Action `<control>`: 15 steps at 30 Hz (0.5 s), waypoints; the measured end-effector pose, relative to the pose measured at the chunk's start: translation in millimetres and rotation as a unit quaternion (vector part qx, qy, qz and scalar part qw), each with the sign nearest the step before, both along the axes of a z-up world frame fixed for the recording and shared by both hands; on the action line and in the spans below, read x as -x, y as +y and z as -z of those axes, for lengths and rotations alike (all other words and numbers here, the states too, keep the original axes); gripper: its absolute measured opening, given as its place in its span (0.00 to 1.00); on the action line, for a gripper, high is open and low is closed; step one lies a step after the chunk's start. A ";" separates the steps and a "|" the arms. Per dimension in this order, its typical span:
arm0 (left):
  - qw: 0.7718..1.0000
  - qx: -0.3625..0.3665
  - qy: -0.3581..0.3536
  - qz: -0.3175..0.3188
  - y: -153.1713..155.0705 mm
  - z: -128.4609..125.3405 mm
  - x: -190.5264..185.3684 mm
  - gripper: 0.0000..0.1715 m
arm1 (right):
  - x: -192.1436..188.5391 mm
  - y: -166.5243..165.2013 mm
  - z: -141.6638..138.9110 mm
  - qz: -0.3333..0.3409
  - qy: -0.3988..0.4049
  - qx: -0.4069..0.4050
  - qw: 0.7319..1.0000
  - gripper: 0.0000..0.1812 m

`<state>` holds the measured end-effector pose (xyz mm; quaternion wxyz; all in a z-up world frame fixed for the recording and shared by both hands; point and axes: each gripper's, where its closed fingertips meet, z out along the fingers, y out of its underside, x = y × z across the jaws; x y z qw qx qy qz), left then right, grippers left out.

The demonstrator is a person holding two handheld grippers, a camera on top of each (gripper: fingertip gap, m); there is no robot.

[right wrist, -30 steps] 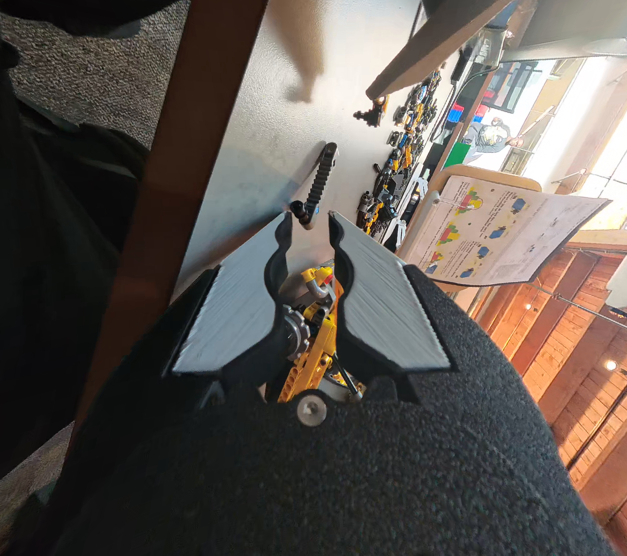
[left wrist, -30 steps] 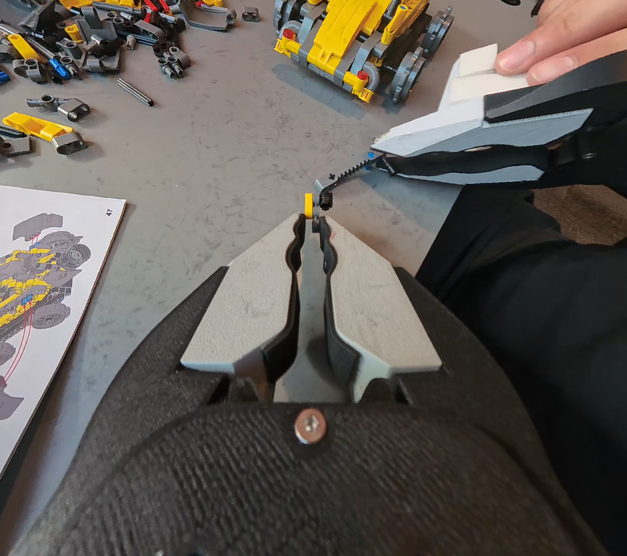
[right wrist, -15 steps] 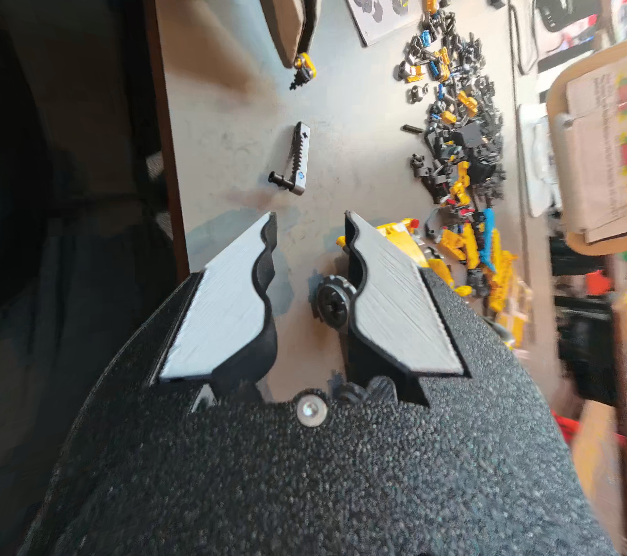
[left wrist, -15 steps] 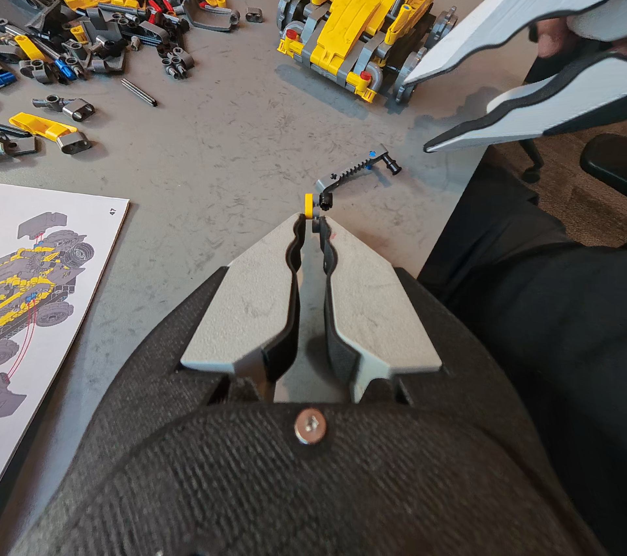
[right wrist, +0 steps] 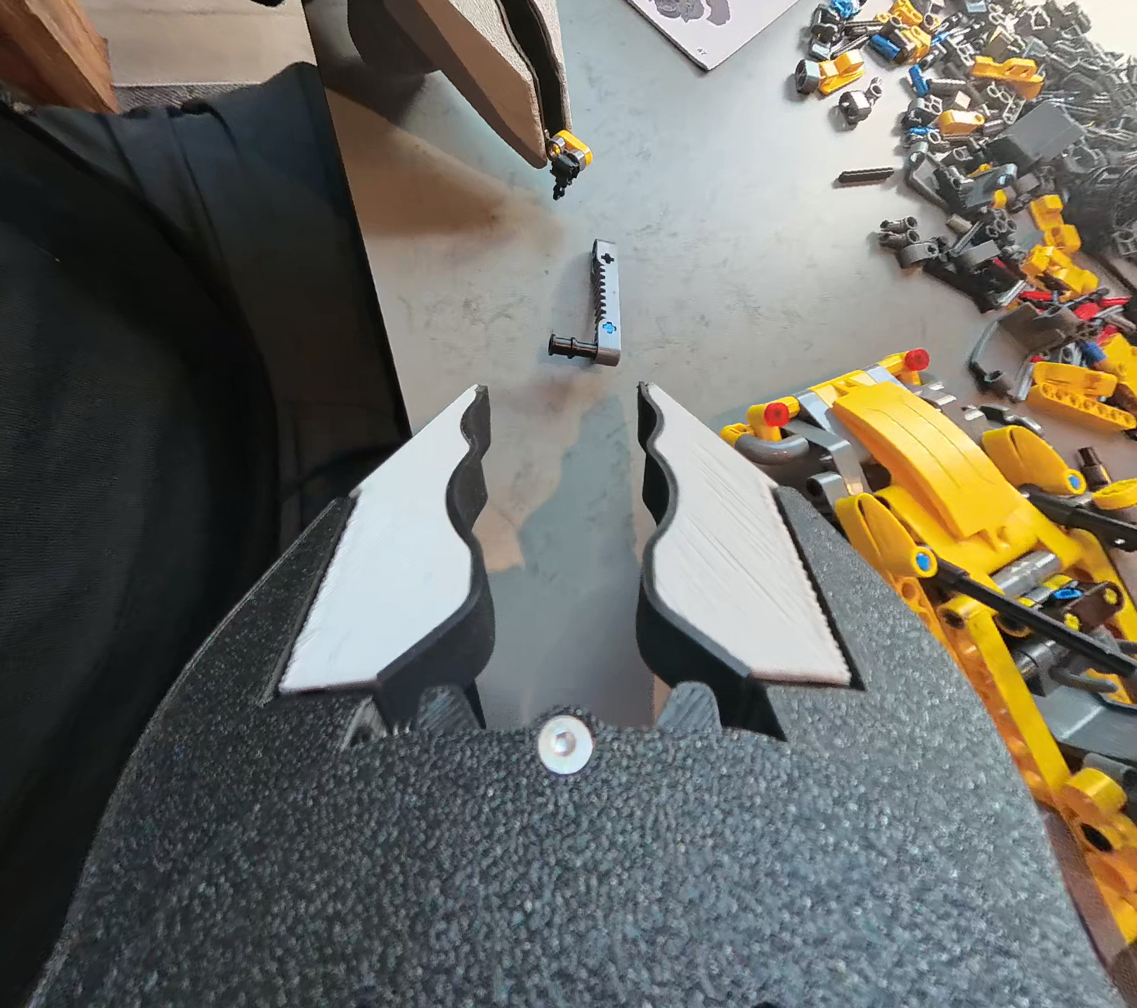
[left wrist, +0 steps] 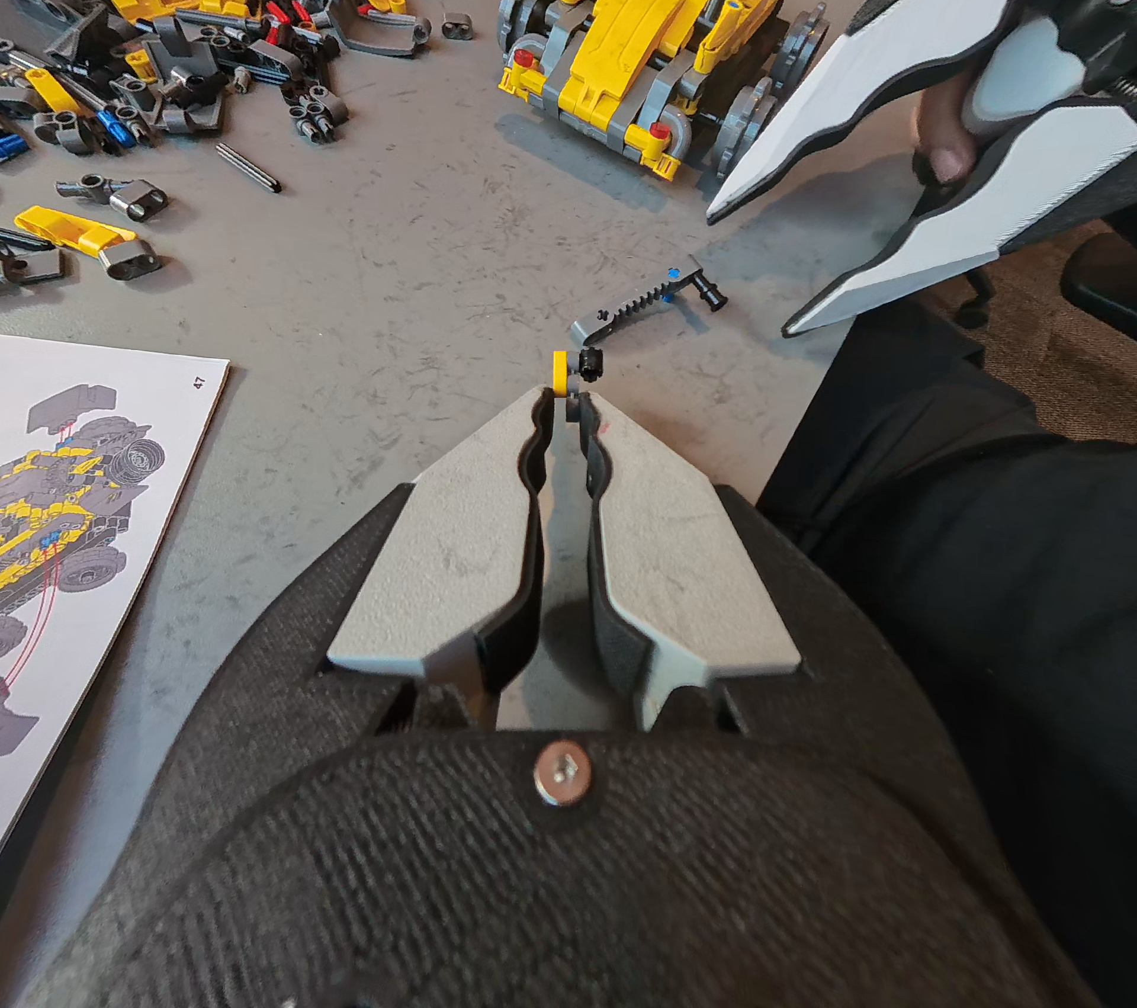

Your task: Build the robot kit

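My left gripper [left wrist: 563,397] is shut on a small yellow, grey and black connector piece [left wrist: 572,366], held just above the grey table [left wrist: 394,265]; it also shows in the right wrist view [right wrist: 569,157]. A grey toothed rack with a black pin and a blue dot [left wrist: 646,298] lies on the table just beyond it, also in the right wrist view [right wrist: 600,304]. My right gripper [right wrist: 563,394] is open and empty, hovering a little short of the rack; the left wrist view shows it [left wrist: 754,271] at the right.
A yellow and grey toy vehicle model [left wrist: 652,18] stands at the back right, also in the right wrist view [right wrist: 923,517]. A pile of loose yellow, black and grey parts [left wrist: 203,25] fills the back left. An open instruction booklet [left wrist: 92,486] lies at left. The table edge [left wrist: 793,443] and a person's dark-clad lap are at right. Across from one pair of fingers to the other is roughly 9 centimetres.
My right gripper let go of the rack, opened and drew back to the right; the rack now lies on the table. My left gripper has stayed still with its piece.
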<state>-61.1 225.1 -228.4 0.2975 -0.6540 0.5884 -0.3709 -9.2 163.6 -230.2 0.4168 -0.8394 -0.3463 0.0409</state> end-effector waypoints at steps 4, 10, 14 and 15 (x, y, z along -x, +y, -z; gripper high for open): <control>1.000 0.001 0.001 0.001 -0.4 0.7 0.1 0.03 | 3.5 2.1 4.3 -0.003 0.016 0.016 1.000 0.27; 1.000 0.003 0.005 0.001 -0.4 2.0 0.0 0.03 | 6.9 6.4 7.8 -0.005 0.023 0.030 0.999 0.28; 1.000 0.002 0.006 0.002 -0.6 2.6 0.0 0.03 | 6.4 8.4 8.9 0.000 0.027 0.036 0.999 0.28; 1.000 0.002 0.006 0.002 -0.6 2.7 0.0 0.03 | 6.4 8.8 9.0 0.001 0.028 0.038 0.999 0.28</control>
